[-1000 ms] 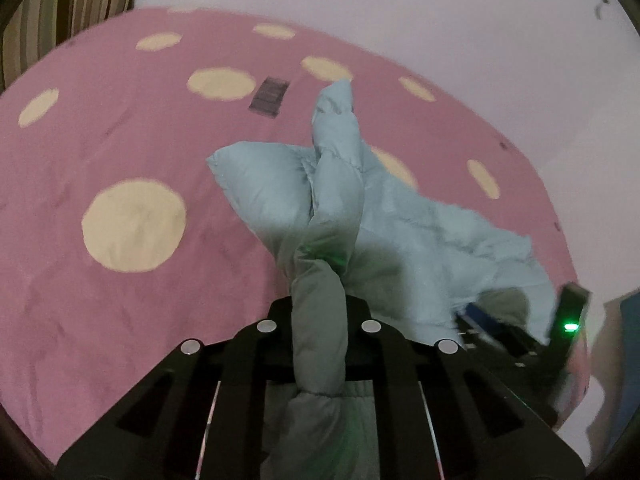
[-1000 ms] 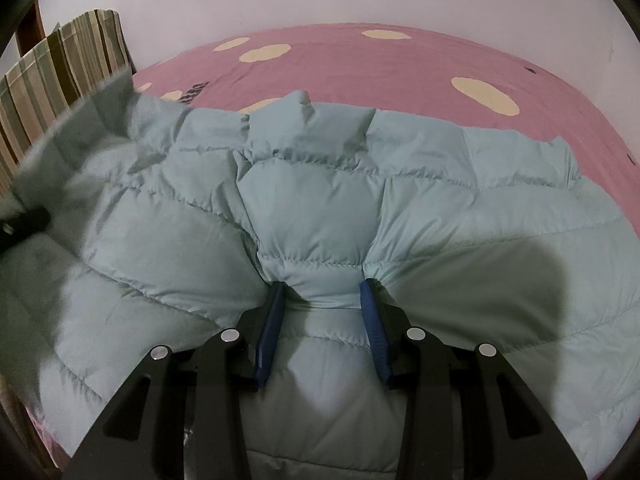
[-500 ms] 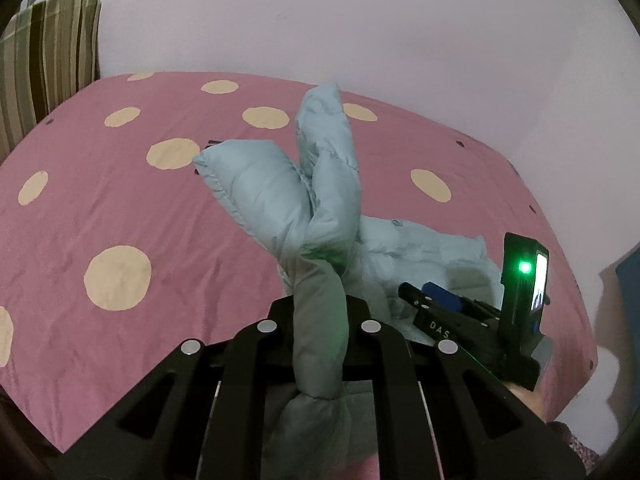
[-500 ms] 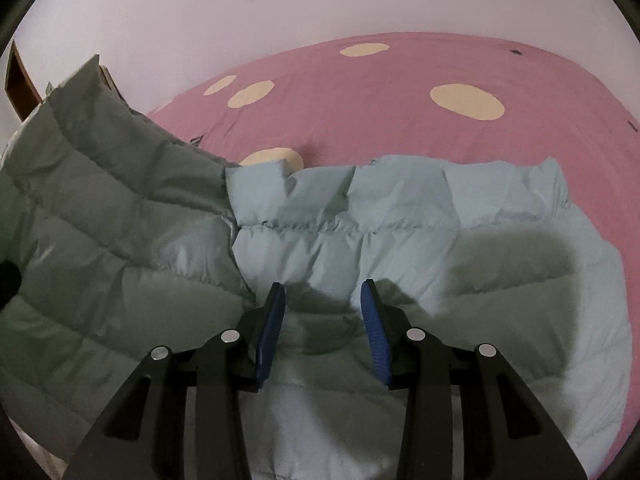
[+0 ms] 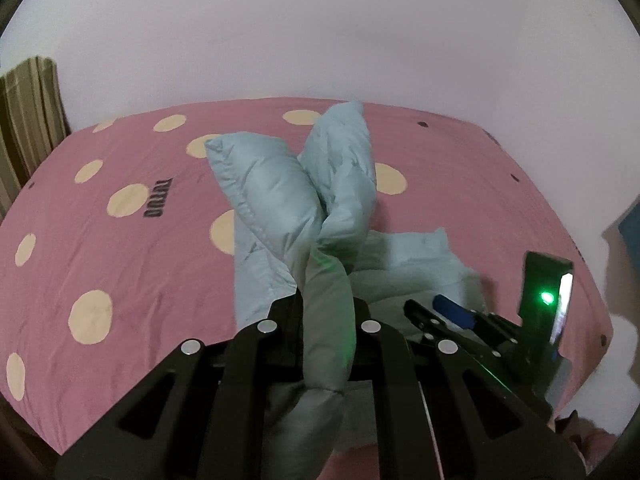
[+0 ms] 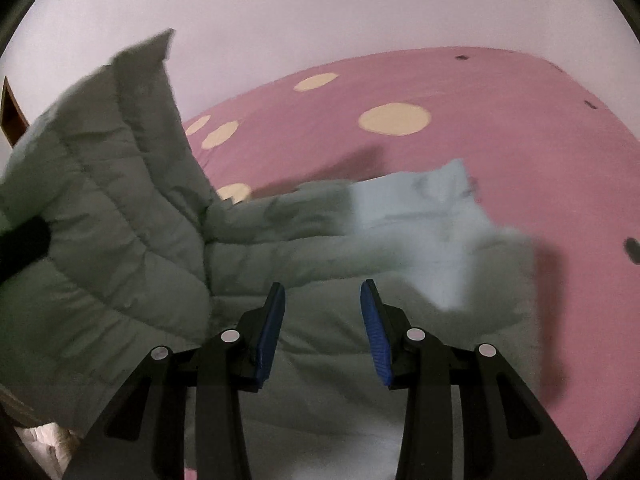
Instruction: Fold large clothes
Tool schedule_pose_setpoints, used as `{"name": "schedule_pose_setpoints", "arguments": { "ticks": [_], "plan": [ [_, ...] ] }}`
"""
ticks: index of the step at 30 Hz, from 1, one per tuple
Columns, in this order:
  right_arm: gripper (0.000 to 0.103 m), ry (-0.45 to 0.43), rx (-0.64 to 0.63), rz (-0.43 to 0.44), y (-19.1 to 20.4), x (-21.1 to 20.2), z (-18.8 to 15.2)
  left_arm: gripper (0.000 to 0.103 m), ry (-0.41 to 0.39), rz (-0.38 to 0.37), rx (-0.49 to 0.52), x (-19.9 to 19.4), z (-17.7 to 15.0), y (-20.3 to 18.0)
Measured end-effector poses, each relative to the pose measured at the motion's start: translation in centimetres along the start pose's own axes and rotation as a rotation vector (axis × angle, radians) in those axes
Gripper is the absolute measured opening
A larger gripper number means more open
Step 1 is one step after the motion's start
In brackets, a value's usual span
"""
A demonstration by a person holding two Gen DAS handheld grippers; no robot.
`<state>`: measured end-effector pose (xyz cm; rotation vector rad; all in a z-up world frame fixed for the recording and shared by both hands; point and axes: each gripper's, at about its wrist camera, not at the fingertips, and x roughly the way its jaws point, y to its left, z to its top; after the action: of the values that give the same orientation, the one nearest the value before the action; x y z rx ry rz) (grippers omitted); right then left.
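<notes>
A pale blue quilted puffer jacket (image 5: 280,200) lies on a pink bed with cream dots (image 5: 120,248). My left gripper (image 5: 326,312) is shut on a bunched fold of the jacket and holds it raised, with two puffy parts standing up beyond the fingers. My right gripper (image 6: 322,300) is open, its blue pads (image 6: 272,320) apart just above the jacket (image 6: 300,240), holding nothing. It also shows in the left wrist view (image 5: 452,312) at the right. The lifted part of the jacket (image 6: 100,184) rises at the left of the right wrist view.
A plain white wall (image 5: 320,32) stands behind the bed. A striped curtain (image 5: 28,120) hangs at the far left. The bed's right edge (image 5: 592,280) drops off beside a blue object (image 5: 630,228). Printed black lettering (image 5: 158,200) marks the sheet.
My right gripper has let go of the jacket and drawn back. My left gripper has lifted its fold higher and tilted up, so more of the wall shows.
</notes>
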<state>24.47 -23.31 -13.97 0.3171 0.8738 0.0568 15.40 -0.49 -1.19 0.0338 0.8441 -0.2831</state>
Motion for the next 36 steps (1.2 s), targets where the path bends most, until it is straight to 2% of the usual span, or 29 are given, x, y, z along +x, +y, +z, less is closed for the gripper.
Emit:
{"name": "schedule_pose_setpoints", "arguments": {
  "ticks": [8, 14, 17, 18, 20, 21, 23, 24, 29, 32, 34, 36],
  "plan": [
    [0.040, -0.033, 0.072, -0.047, -6.2, -2.8, -0.5, 0.009, 0.064, -0.018, 0.087, 4.2, -0.1, -7.9],
    [0.040, -0.034, 0.115, -0.078, -9.0, -3.8, -1.3, 0.010, 0.145, -0.038, 0.136, 8.1, -2.0, -12.8],
    [0.040, -0.032, 0.141, -0.089, -10.3, -4.0, -1.5, 0.013, 0.176, -0.056, 0.149, 9.2, -3.0, -14.5],
    [0.040, -0.031, 0.146, -0.091, -10.6, -4.0, -1.5, 0.018, 0.183, -0.067, 0.148, 9.3, -3.3, -15.1],
    [0.040, -0.032, 0.162, -0.104, -11.3, -4.2, -1.5, 0.022, 0.179, -0.078, 0.139, 9.3, -3.4, -15.1],
    [0.040, -0.033, 0.168, -0.106, -11.6, -4.3, -1.5, 0.027, 0.175, -0.088, 0.132, 9.3, -3.3, -15.1],
    [0.040, -0.035, 0.179, -0.110, -12.1, -4.6, -1.5, 0.041, 0.160, -0.132, 0.115, 8.5, -3.0, -15.1],
    [0.040, -0.037, 0.184, -0.114, -12.3, -4.7, -1.5, 0.052, 0.138, -0.171, 0.100, 7.5, -2.8, -14.9],
    [0.040, -0.056, 0.204, -0.115, -12.7, -5.6, -1.1, 0.063, 0.008, -0.214, 0.085, 3.1, -1.7, -13.6],
    [0.044, -0.066, 0.208, -0.096, -12.3, -6.1, -0.9, 0.065, -0.054, -0.179, 0.067, 1.7, -1.0, -11.2],
    [0.050, -0.068, 0.211, -0.072, -12.2, -6.1, -0.5, 0.067, -0.085, -0.124, 0.057, 1.7, -1.0, -9.2],
    [0.055, -0.074, 0.203, -0.056, -11.4, -6.0, -0.1, 0.067, -0.095, -0.038, 0.041, 2.5, -1.1, -6.4]
  ]
}}
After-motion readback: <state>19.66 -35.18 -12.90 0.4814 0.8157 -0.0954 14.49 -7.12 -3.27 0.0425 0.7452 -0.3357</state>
